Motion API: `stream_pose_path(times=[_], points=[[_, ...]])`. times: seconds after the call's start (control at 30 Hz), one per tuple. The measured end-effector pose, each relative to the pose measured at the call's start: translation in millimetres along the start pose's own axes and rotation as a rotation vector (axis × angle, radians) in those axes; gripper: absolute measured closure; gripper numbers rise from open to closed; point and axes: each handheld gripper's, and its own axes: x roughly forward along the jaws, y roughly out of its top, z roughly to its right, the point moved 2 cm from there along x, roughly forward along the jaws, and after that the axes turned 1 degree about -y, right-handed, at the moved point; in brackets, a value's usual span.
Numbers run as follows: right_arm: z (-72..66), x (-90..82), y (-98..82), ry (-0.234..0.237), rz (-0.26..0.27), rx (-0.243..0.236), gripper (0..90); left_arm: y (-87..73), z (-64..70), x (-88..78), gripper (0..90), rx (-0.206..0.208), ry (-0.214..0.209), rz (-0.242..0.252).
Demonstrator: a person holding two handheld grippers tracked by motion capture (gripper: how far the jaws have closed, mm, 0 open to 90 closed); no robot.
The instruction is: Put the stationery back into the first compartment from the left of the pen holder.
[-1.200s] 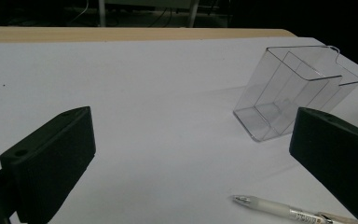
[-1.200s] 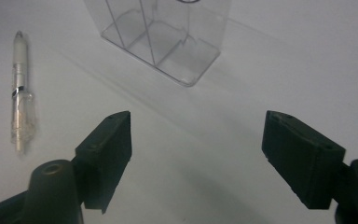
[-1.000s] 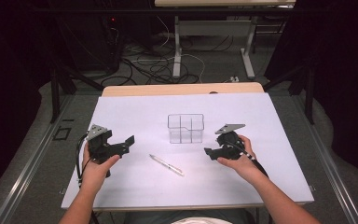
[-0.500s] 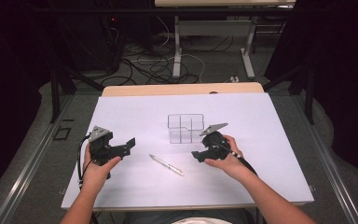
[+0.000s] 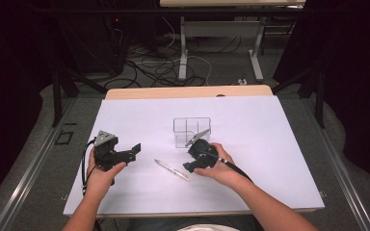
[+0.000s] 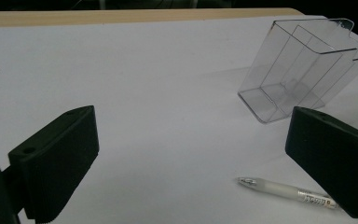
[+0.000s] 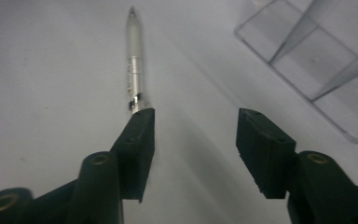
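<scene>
The right tool, jaws just narrowed but empty, hovers beside the pen lying ahead on the surface.

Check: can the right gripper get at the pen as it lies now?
Probably yes. The right gripper is open and empty, its jaws having just been closing, with the pen lying flat just ahead of one jaw. Bare table surrounds the pen; the clear organizer stands off to the side.

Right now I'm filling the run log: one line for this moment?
right gripper: open, jaws closing, at pen, not between them | left gripper: open, idle | organizer: upright, empty
</scene>
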Motion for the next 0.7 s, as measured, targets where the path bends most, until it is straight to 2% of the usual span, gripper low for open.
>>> stream_pose_path(times=[0.03, 0.27, 0.5, 0.63, 0.67, 0.7], points=[[-1.6, 1.3, 1.4, 0.016, -0.017, 0.000, 52.7, 0.1, -0.2, 0.0, 2.7, 0.000, 0.001, 0.001], [-12.7, 12.6, 5.4, 0.023, -0.068, -0.036, 58.6, -0.5, -0.2, 1.2, 3.4, -0.002, 0.003, -0.007], [-21.3, 21.7, 8.5, 0.055, -0.105, -0.048, 59.2, -1.6, -0.4, 2.3, 3.7, -0.005, 0.006, -0.014], [-24.0, 26.5, 7.9, 0.057, -0.117, -0.061, 59.1, -2.3, 0.1, 3.1, 4.1, -0.002, 0.006, -0.021], [-25.5, 27.4, 7.7, 0.045, -0.126, -0.049, 59.1, -2.3, 0.2, 3.5, 4.2, 0.001, 0.007, -0.019], [-24.5, 29.2, 7.5, 0.045, -0.130, -0.063, 59.2, -2.3, 0.6, 3.7, 4.2, 0.003, 0.006, -0.019]])
